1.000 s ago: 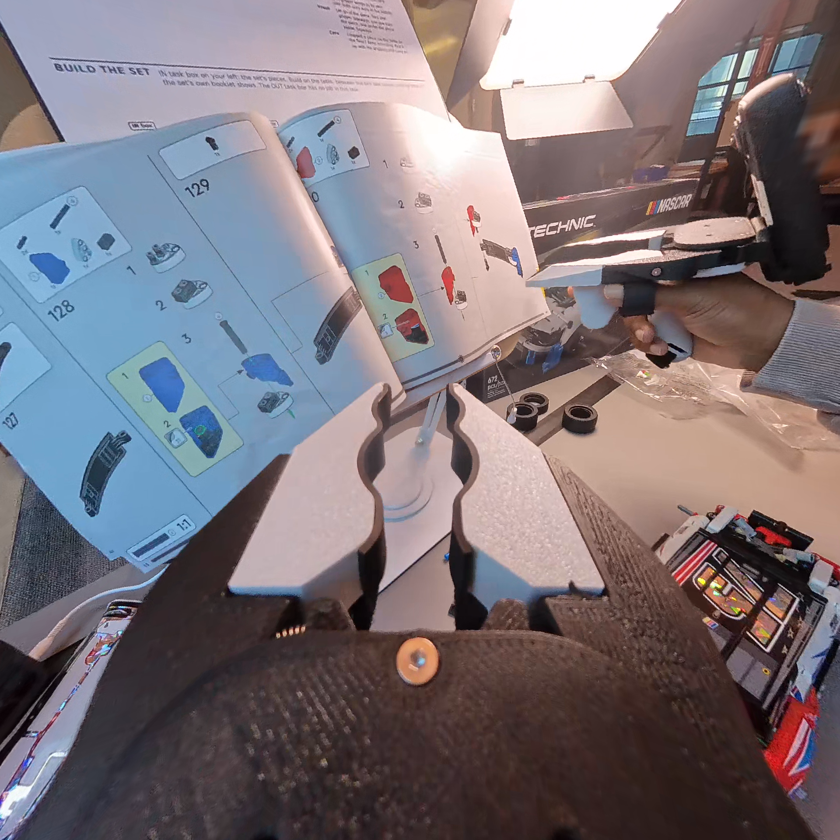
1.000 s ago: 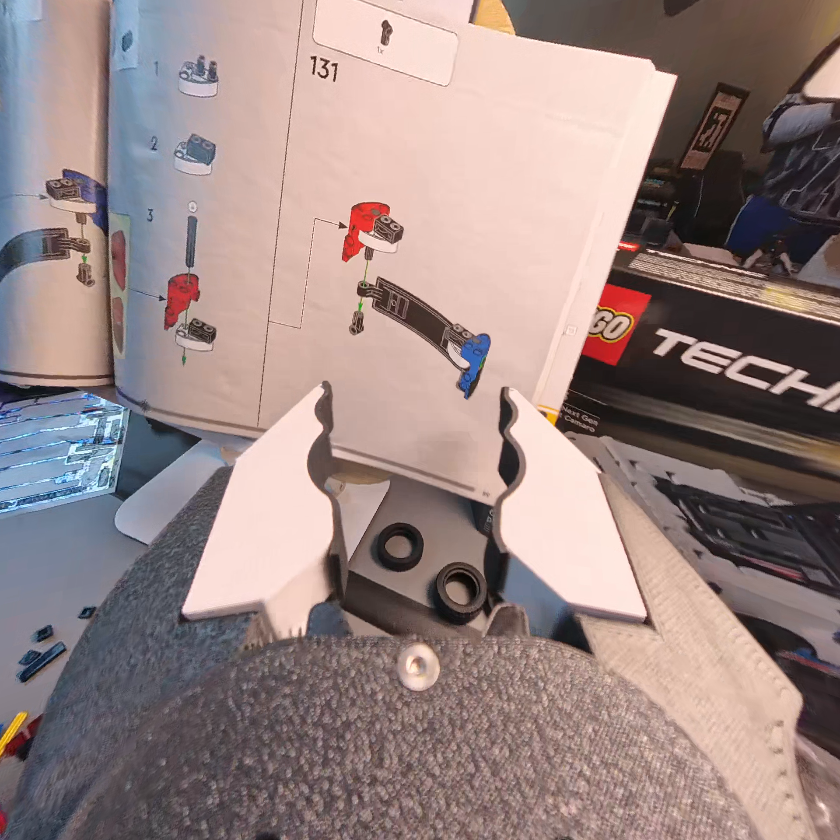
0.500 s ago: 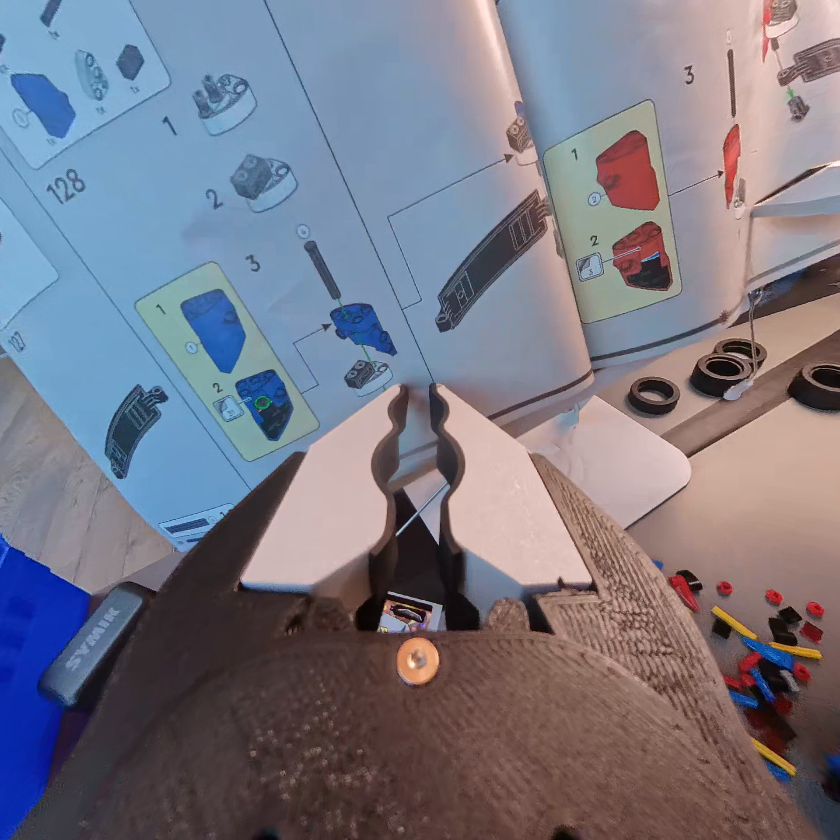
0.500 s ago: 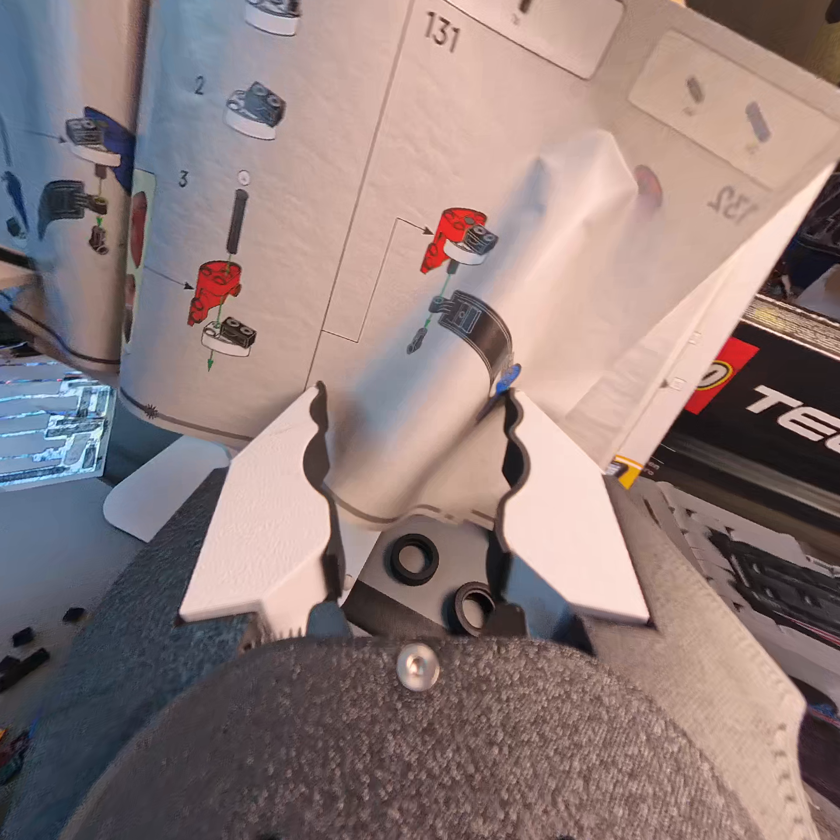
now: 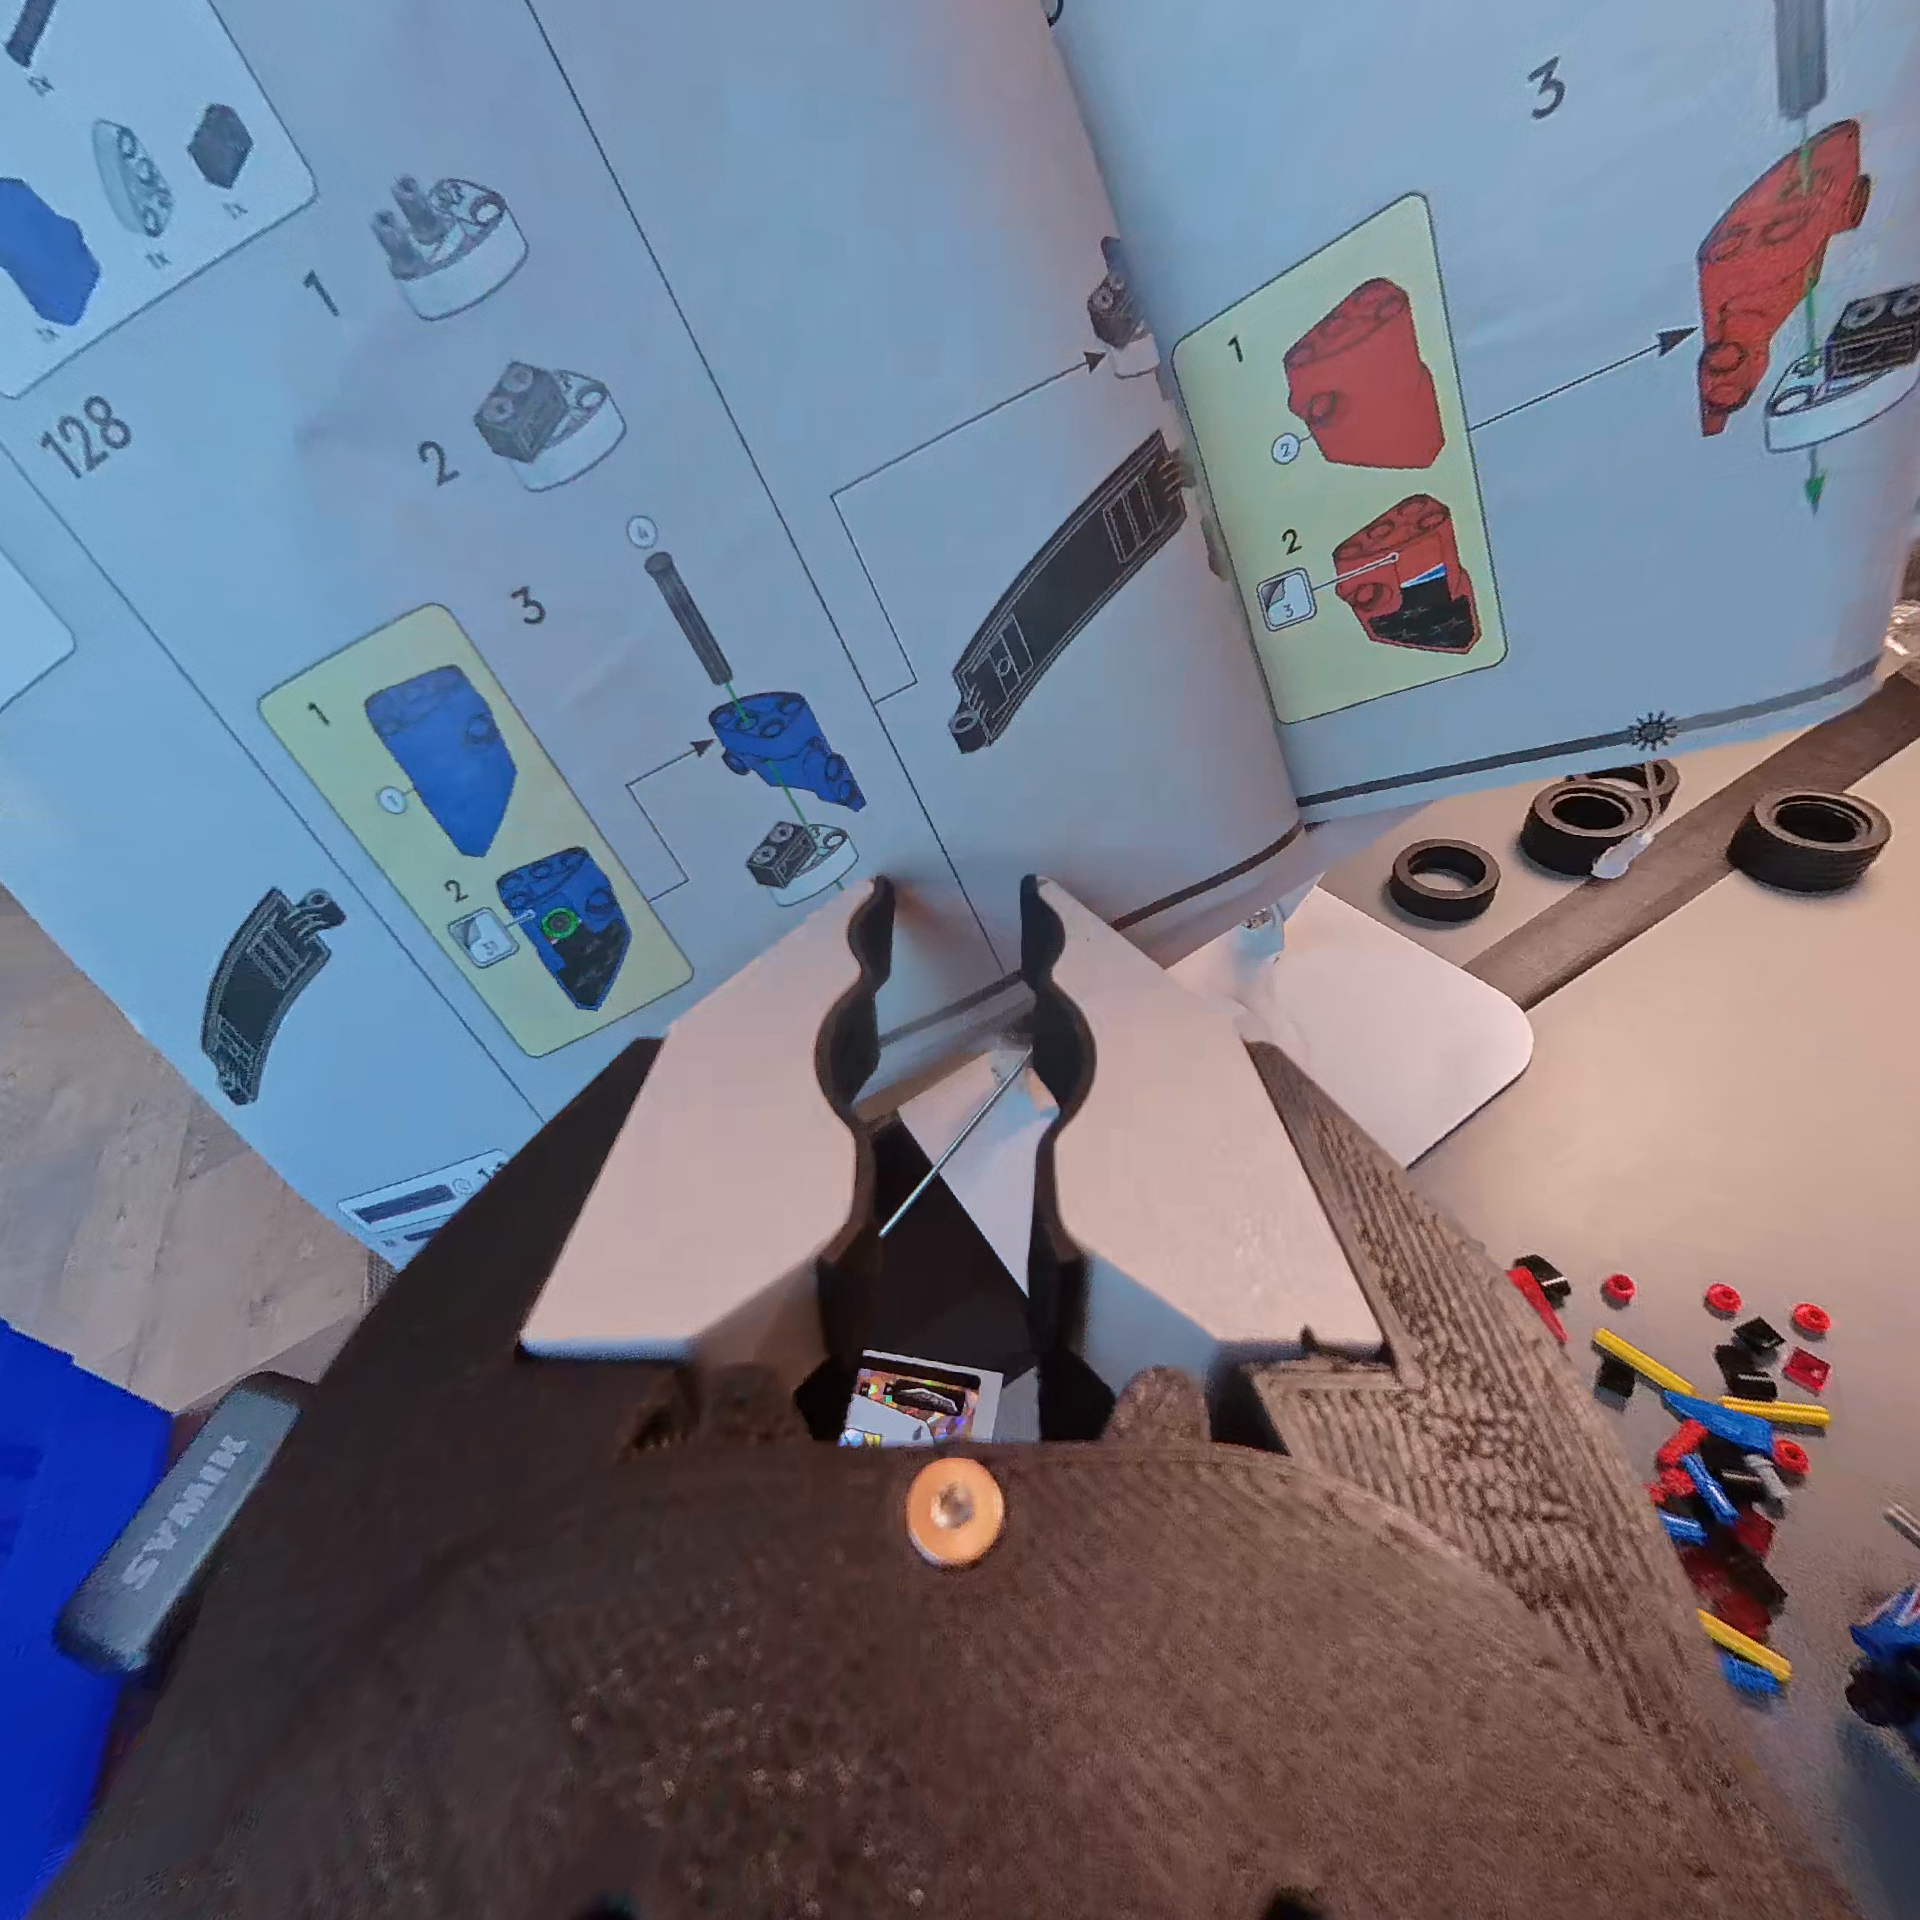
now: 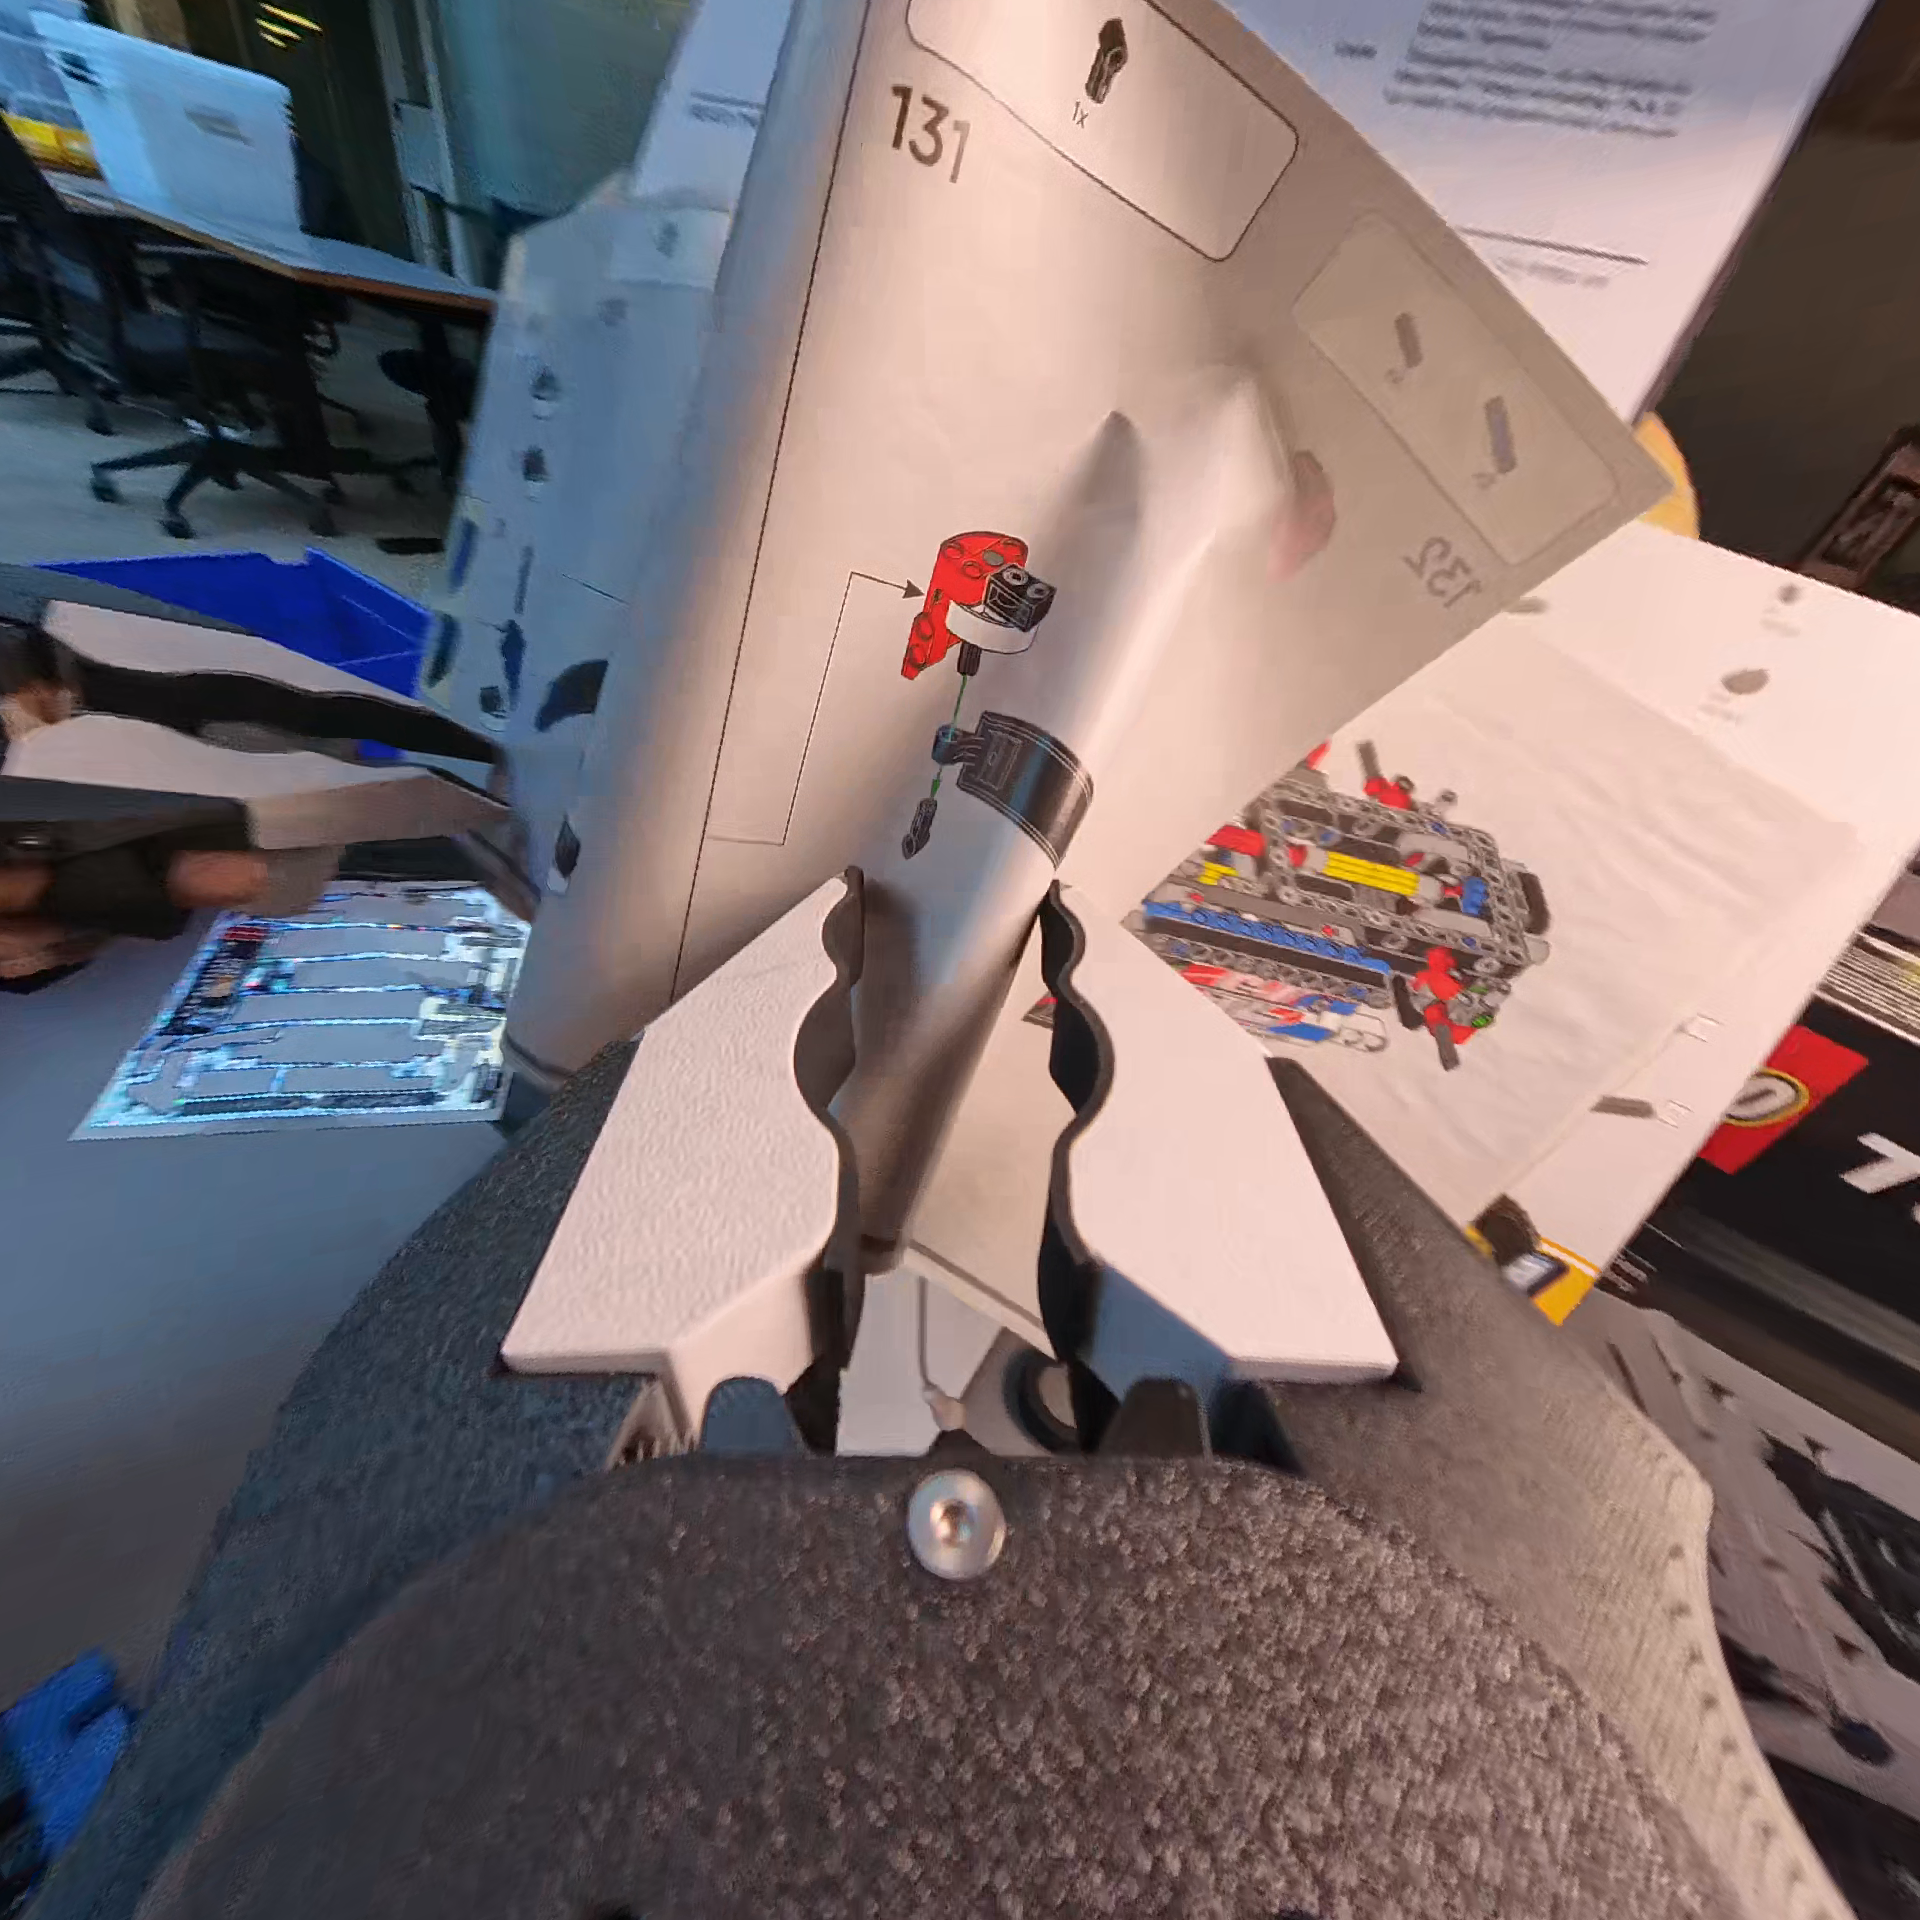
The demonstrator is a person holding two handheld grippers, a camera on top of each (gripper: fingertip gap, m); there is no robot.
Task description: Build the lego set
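Note:
The instruction booklet [image 5: 727,416] stands open on a white stand [image 5: 1382,1039]. My left gripper [image 5: 954,883] is slightly open, its tips at the bottom edge of the left-hand page, with the page edge in the gap. My right gripper [image 6: 951,894] has its jaws narrowed on the lower corner of the right-hand page [image 6: 1039,416]. It holds that page curled and lifted toward the left. The following page [image 6: 1558,831], with a chassis picture, shows behind it. The left gripper [image 6: 260,821] and a hand show blurred at the left of the right wrist view.
Black tyres [image 5: 1590,826] lie on the table behind the stand. Small loose pieces [image 5: 1725,1455] are scattered at the right. A shiny sticker sheet [image 6: 312,997] lies flat left of the booklet. The black set box [image 6: 1818,1195] stands at the right. A blue bin [image 5: 52,1507] is at the left. My hands' fingertips stand some 20 cm from each other.
My right gripper has narrowed on the page corner and swung it up and left, uncovering the following page. My left gripper moved in to the left page's bottom edge.

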